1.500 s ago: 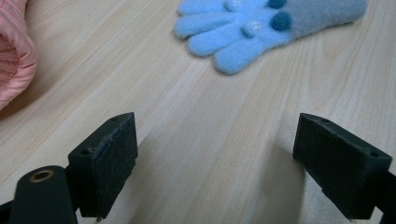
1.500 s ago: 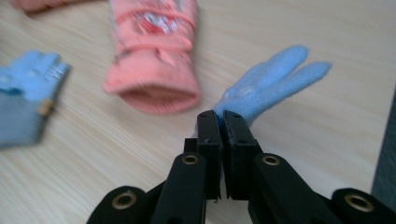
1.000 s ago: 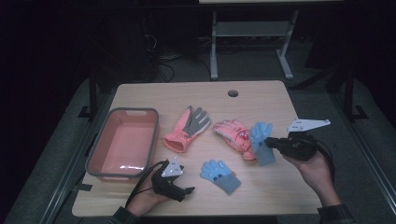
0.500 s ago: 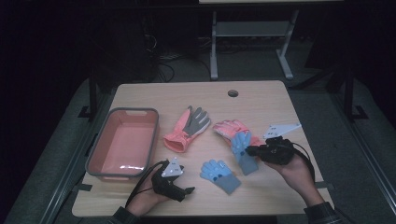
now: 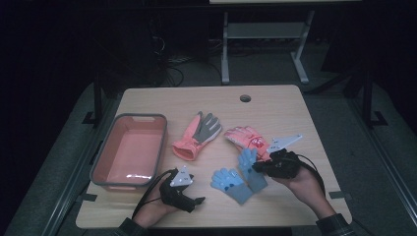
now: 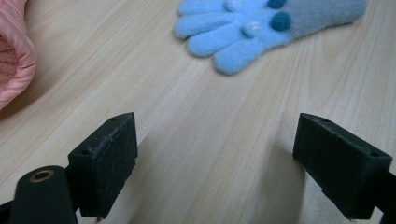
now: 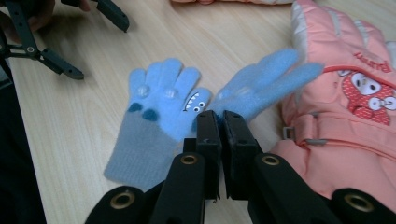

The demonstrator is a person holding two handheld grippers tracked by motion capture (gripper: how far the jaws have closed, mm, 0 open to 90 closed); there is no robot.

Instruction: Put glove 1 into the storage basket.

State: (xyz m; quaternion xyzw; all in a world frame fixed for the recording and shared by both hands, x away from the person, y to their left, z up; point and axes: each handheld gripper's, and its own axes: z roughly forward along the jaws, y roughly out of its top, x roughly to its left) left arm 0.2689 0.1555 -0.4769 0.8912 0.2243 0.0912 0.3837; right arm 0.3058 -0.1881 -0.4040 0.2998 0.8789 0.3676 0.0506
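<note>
Two blue gloves lie almost paired: the right gripper (image 7: 219, 154) is clamped on one blue glove (image 7: 261, 86), bringing it beside its mate (image 7: 154, 121). The left gripper (image 6: 229, 163) rests agape, empty. Both pink gloves (image 5: 196, 135) lie apart; the bin (image 5: 101, 162) holds nothing, so sorting seems barely begun.

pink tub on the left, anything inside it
The pink tub looks empty: its bare floor shows, with a glare streak near the front. The strip just behind its near wall is hidden from the high view.
</note>
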